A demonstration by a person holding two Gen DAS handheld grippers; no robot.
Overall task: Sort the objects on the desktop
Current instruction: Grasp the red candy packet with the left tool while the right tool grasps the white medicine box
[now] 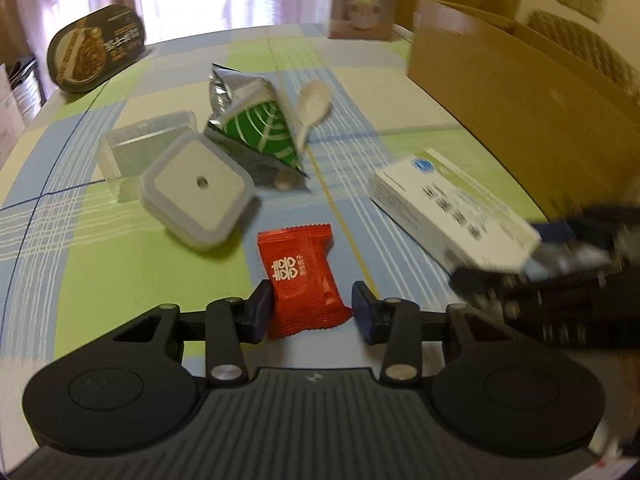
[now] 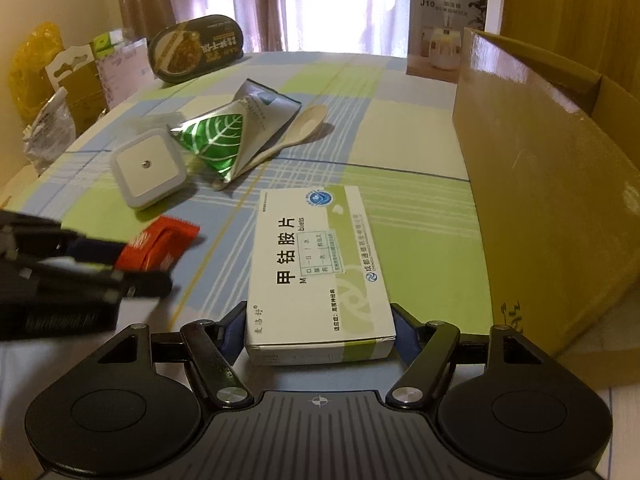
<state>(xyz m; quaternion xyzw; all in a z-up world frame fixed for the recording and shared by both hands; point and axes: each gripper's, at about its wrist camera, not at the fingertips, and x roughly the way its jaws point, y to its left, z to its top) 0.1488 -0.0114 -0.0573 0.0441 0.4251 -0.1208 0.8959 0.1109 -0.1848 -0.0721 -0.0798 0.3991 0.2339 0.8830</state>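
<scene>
Your right gripper [image 2: 319,330] clamps the white cardboard medicine box [image 2: 318,268] by its near end, just beside the brown carton [image 2: 552,184]. Your left gripper [image 1: 312,312] stands open around the red foil candy packet [image 1: 300,276] on the table; that slick wrapper could slip out if you close off-centre.

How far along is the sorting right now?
Nothing looks sorted yet; the cardboard box interior isn't visible. In hand: the right gripper clamps the medicine box, and the left gripper brackets the red candy packet, not yet closed. Left: night light, green pouch, spoon.
</scene>
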